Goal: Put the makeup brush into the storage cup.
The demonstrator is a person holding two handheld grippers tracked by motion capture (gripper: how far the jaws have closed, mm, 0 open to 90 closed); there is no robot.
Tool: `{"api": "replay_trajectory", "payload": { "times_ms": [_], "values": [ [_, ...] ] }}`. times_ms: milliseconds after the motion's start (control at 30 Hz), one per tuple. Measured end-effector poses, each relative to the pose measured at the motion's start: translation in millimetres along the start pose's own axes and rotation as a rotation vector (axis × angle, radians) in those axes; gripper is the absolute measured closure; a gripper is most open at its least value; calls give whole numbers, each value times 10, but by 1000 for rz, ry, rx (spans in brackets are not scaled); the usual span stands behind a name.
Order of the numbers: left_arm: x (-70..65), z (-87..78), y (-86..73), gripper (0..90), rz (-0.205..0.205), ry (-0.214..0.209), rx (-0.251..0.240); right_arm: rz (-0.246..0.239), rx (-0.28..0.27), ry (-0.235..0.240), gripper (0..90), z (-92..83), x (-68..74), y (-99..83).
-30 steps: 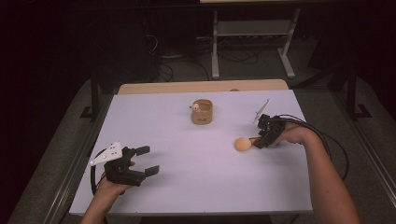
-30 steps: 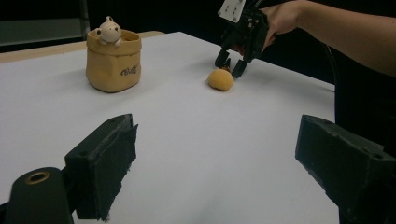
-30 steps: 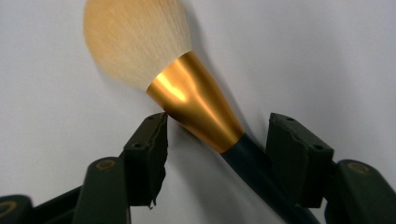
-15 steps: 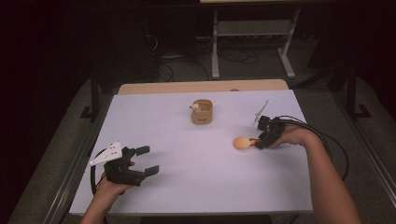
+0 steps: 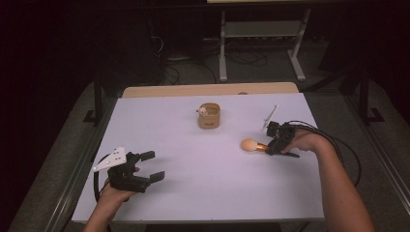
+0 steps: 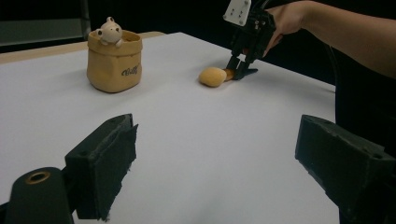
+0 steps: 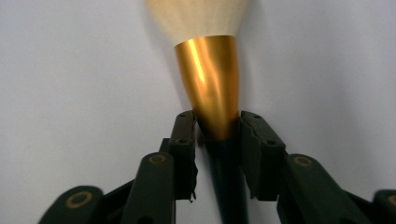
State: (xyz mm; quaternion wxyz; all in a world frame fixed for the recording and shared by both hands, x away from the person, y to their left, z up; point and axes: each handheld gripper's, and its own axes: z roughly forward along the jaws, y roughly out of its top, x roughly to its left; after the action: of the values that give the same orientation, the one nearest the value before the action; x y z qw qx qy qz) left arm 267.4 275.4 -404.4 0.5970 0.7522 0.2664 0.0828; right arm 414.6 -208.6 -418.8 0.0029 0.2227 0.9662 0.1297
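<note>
A makeup brush (image 5: 248, 144) with a cream head, gold ferrule (image 7: 208, 84) and black handle lies on the white table (image 5: 193, 193), right of the middle. My right gripper (image 5: 267, 147) is shut on it: the jaws have just been closing, and their pads now press on the lower end of the ferrule from both sides in the right gripper view. In the left gripper view the brush (image 6: 212, 76) lies flat with the right gripper (image 6: 236, 73) tilted down onto it. My left gripper (image 5: 155, 166) rests at the front left, open, with nothing between its jaws.
A tan fabric pouch (image 5: 209, 116) stands upright near the table's far middle, with a small bear figure (image 6: 110, 31) peeking over its rim. The right gripper's cable (image 5: 338, 145) loops near the right edge. Dark floor and a metal stand (image 5: 261, 43) lie beyond the table.
The right gripper's jaws have closed on the brush. Both hands and the brush have stayed in place.
</note>
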Motion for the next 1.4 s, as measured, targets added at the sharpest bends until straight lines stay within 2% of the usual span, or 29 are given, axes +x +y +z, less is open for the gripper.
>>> {"api": "replay_trajectory", "payload": {
  "times_ms": [267, 467, 600, 900, 1400],
  "values": [
    [0, 0, 0, 120, 0, -1, 0, -2, 0, -2, 701, 5, 13, -1],
    [-5, 5, -1, 121, -5, -4, 2, -6, -7, -3, 655, -6, 25, 20],
    [-4, 5, -2, 120, -4, -6, 0, -40, -1, -13, 609, -7, 52, 109],
    [-1, 2, -3, 120, -6, -6, -2, -66, 13, -17, 593, 32, 67, 231],
    [-1, 1, -3, 120, -3, -6, 0, -69, 30, -13, 586, 103, 80, 331]
  ]
}}
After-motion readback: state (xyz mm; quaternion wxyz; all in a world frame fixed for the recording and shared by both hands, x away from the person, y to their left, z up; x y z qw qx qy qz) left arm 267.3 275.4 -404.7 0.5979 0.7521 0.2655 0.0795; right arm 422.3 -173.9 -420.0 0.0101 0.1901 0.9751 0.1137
